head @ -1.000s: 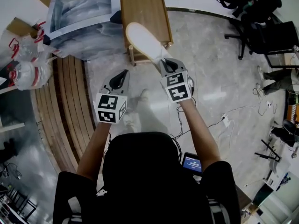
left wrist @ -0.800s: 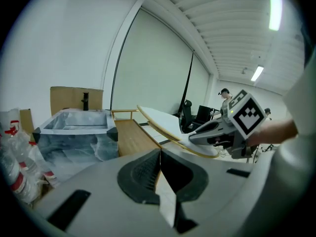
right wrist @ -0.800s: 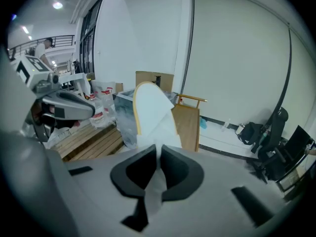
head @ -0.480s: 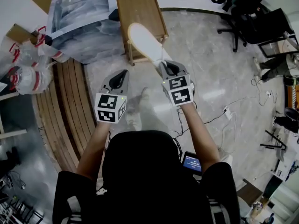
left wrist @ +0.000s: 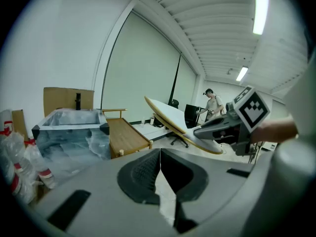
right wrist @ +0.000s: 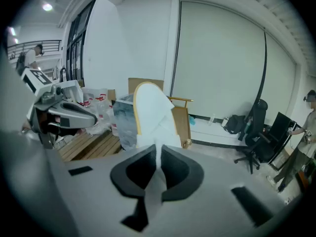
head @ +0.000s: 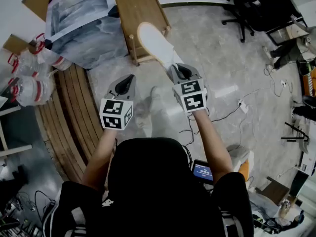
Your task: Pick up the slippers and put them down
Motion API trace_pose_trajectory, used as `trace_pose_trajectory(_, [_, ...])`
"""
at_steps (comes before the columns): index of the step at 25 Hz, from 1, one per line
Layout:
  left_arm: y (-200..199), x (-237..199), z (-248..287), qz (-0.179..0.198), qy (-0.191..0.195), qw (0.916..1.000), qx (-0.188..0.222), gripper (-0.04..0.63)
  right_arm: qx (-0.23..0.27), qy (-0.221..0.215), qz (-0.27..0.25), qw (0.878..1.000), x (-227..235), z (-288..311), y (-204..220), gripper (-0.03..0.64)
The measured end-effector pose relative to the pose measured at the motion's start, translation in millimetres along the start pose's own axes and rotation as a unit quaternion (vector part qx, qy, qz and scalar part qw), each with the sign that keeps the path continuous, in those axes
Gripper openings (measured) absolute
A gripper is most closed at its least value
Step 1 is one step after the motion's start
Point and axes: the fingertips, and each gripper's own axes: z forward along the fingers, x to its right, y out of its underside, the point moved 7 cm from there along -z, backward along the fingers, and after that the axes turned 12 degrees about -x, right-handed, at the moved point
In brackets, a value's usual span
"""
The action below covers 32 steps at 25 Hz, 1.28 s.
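Head view has the slipper (head: 155, 44) up in the air, well clear of the floor: a thin white one with a tan rim round the sole. It sticks out from the right gripper (head: 174, 67) toward 11 o'clock, and its far end overlaps the corner of the low wooden counter (head: 133, 9) in this view. The right gripper is pinched narrow on the slipper's near end, jaws nearly together with only that thin stuff between them (the right gripper view shows the white material running straight up out of the grip).

Judging by how flat it holds itself out, the sole is fairly stiff but very light. The upper looks soft and would crumple, so an end or edge of the sole is the place to take hold, as now. Slipping out of so thin a pinch seems the likeliest trouble.

The left gripper (head: 129, 78) is at 9 o'clock of the right one and well apart from the slipper, with its jaws closed together on nothing. A plastic-covered box (head: 84, 23) sits at 10 o'clock.
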Motion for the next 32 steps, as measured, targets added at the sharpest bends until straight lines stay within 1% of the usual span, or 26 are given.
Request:
trace_pose_trajectory(5, [8.8,3.1,1.0,0.005,0.013,0.9998,-0.011,0.006,-0.003,0.012,0.024,1.000,-2.1,-9.9,18.0,0.014])
trace_pose_trajectory(9, [6.9,6.0,8.1,0.015,0.025,0.9994,-0.018,0.006,-0.014,0.015,0.043,0.999,2.2,-10.2,29.6,0.014])
trace_pose_trajectory(19, [4.2,13.7,54.8,0.024,0.056,0.9974,-0.038,0.006,-0.040,0.022,0.083,0.995,27.5,3.1,59.3,0.014])
trace_pose_trajectory(23, [2.8,17.7,78.6,0.026,0.057,0.9968,-0.050,0.006,-0.046,0.020,0.094,0.994,45.4,13.6,70.7,0.015])
trace_pose_trajectory(32, [-10.0,46.0,132.8,0.034,0.059,0.9944,-0.081,0.006,-0.056,0.006,0.119,0.991,100.6,34.0,94.7,0.014])
